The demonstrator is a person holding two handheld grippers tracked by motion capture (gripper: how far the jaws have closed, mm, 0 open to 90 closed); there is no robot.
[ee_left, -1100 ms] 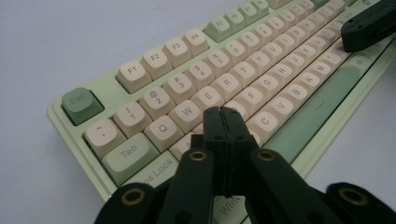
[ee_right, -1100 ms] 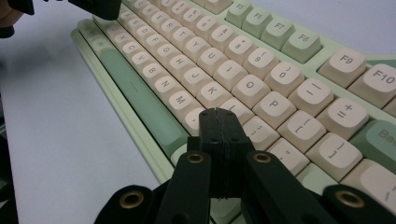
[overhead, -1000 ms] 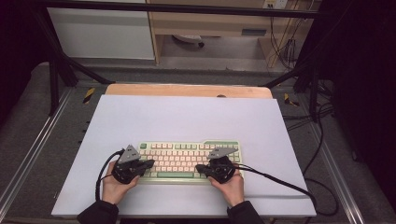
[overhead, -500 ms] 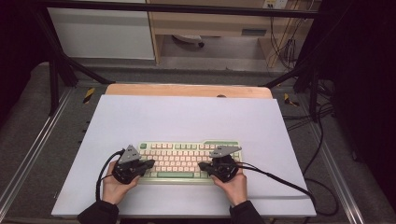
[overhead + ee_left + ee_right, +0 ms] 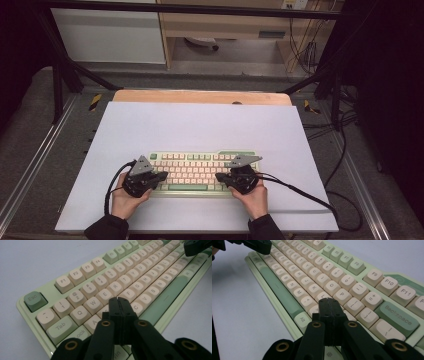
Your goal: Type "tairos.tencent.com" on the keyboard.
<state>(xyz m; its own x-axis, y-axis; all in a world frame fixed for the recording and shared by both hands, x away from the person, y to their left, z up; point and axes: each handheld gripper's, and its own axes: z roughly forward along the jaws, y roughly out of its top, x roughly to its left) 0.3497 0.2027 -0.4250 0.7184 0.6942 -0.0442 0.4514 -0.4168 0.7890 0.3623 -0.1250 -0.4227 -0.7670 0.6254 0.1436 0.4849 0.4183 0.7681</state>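
High view showed almost nothing had changed over the last second: the keyboard [image 5: 200, 172] lay at six o'clock on the white table [image 5: 200, 125], left gripper [image 5: 159, 177] and right gripper [image 5: 223, 177] both pinched fully together, holding nothing (probably poised to press keys).

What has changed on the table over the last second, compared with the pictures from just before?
Nothing visibly changed. The left gripper and the right gripper sit over the two ends of the green and cream keyboard as before, each with its jaws shut and nothing between them. The keyboard lies in the same spot on the white table.
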